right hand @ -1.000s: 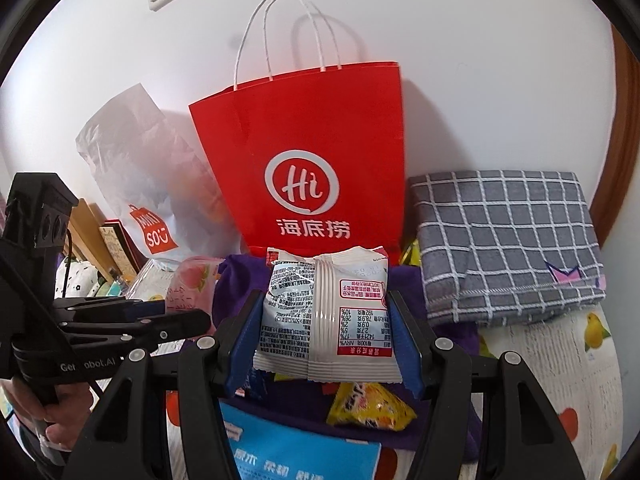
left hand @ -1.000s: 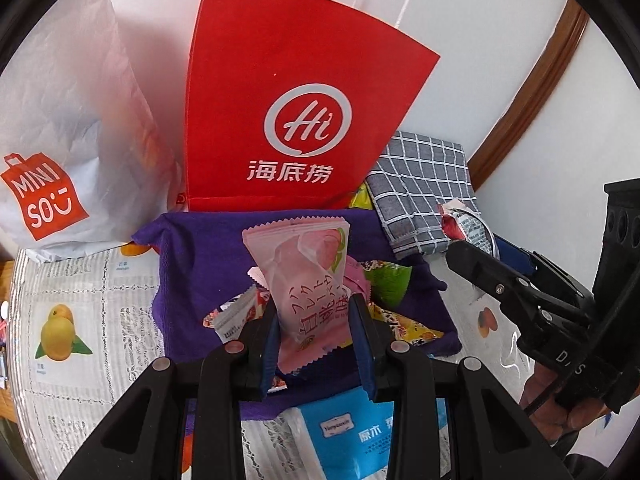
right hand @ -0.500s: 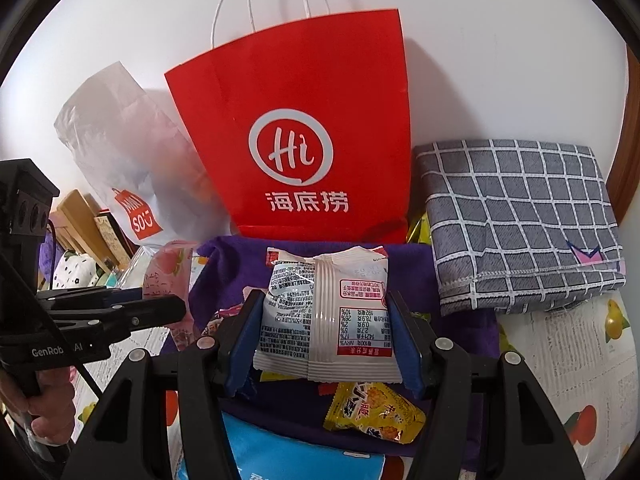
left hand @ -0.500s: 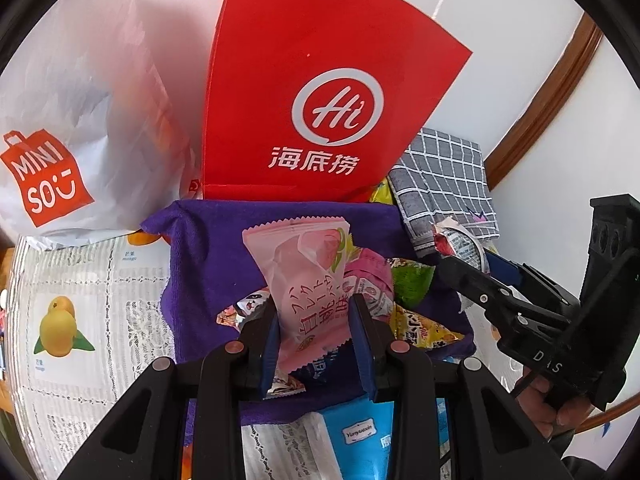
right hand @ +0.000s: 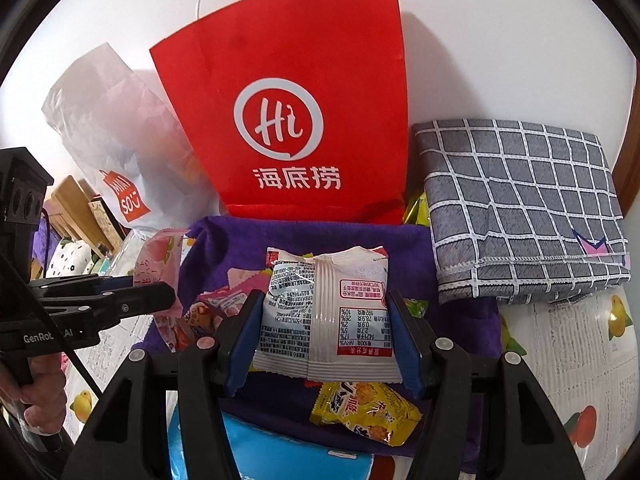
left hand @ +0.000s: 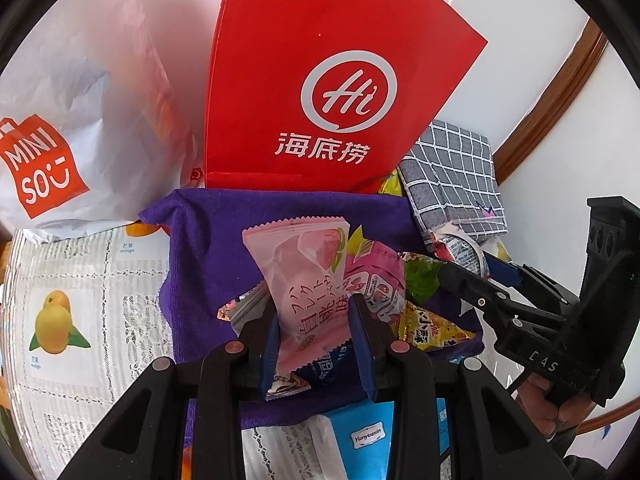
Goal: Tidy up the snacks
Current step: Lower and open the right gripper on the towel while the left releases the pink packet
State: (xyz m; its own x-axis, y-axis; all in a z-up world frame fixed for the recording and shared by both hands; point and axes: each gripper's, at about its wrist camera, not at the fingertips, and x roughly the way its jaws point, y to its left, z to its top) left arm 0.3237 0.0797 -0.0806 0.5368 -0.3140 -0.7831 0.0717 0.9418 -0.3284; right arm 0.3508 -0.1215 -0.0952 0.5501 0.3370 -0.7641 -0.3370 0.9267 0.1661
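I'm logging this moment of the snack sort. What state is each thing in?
Left gripper: shut on pink peach-print snack packet, sealed.
Right gripper: shut on white printed snack packet, sealed.
Red paper Hi bag: upright.
Grey checked cloth: folded.
Purple towel: spread under loose snacks.

Place: you are in a home.
Clues: fruit-print tablecloth (left hand: 80,304), red Haidilao paper bag (right hand: 288,112), white Miniso bag (left hand: 60,128), folded checked cloth (right hand: 520,204).
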